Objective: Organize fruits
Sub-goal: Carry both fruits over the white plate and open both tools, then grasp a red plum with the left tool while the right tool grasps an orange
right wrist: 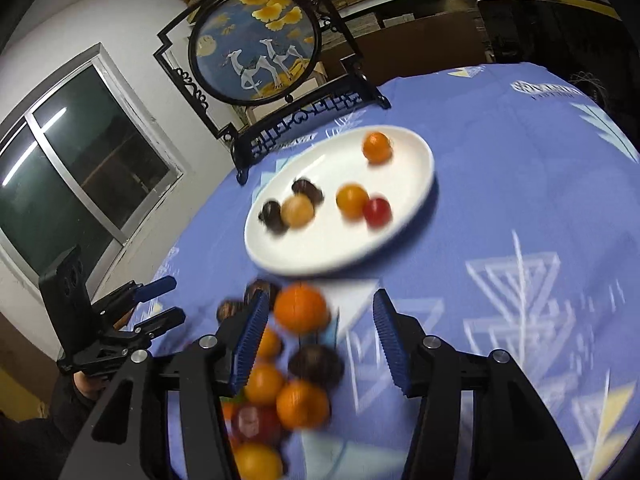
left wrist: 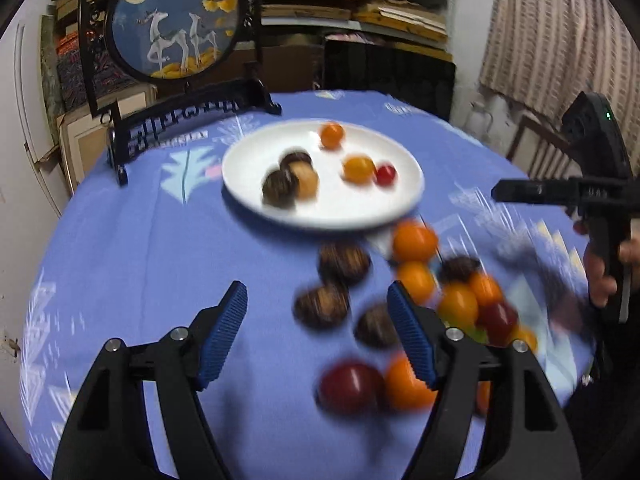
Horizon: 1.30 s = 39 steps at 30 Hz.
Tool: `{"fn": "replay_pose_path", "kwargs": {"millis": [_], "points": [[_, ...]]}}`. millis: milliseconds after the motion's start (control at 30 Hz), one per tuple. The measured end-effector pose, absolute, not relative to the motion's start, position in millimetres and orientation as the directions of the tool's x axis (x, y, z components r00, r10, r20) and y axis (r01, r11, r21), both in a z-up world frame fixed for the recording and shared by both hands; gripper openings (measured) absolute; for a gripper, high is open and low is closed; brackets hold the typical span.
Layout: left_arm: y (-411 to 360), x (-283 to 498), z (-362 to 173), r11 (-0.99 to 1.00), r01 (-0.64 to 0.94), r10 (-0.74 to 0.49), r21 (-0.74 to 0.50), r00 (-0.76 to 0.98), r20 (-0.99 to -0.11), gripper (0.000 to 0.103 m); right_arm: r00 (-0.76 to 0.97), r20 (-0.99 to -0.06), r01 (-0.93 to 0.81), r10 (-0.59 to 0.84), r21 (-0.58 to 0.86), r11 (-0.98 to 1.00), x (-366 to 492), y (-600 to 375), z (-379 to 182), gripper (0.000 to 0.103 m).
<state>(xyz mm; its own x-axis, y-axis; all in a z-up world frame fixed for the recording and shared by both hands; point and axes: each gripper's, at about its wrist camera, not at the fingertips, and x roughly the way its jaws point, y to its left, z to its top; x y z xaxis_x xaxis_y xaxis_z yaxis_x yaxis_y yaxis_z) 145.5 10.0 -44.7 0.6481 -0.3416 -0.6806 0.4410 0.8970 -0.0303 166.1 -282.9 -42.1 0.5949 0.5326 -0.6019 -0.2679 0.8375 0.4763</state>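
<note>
A white plate [left wrist: 248, 160] [right wrist: 400, 240] on the blue tablecloth holds orange tomatoes [left wrist: 331, 135] [right wrist: 377, 146], a red tomato [left wrist: 385, 174] [right wrist: 377, 212] and dark chestnuts [left wrist: 280, 188] [right wrist: 272, 214]. A loose pile of orange tomatoes [left wrist: 414, 240] [right wrist: 301, 308], red tomatoes [left wrist: 350, 387] and chestnuts [left wrist: 344, 262] [right wrist: 316, 364] lies on the cloth in front of the plate. My left gripper [left wrist: 318, 300] is open and empty above the pile's left side; it also shows in the right wrist view [right wrist: 160, 304]. My right gripper [right wrist: 320, 304] is open and empty over the pile; it also shows in the left wrist view [left wrist: 496, 192].
A round painted deer screen in a black stand [left wrist: 176, 20] [right wrist: 256, 48] stands at the table's far left edge. Shelves with stacked boards [left wrist: 360, 0] are behind. A window [right wrist: 80, 152] is on the left wall.
</note>
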Motion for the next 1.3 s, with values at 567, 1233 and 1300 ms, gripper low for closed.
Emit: {"fn": "replay_pose_path", "kwargs": {"millis": [567, 1233, 1300], "points": [[1, 121, -87, 0.902, 0.432, -0.306, -0.016, 0.613, -0.729, 0.045, 0.603, -0.6, -0.211, 0.526, 0.517, 0.83, 82, -302, -71, 0.056], [34, 104, -78, 0.914, 0.369, -0.378, -0.166, 0.631, -0.677, 0.037, 0.495, -0.697, -0.408, 0.519, 0.341, 0.847, 75, -221, -85, 0.055], [33, 103, -78, 0.914, 0.37, -0.378, -0.165, 0.633, -0.675, 0.037, 0.488, -0.696, -0.406, 0.526, 0.352, 0.843, 75, -221, -87, 0.052]]}}
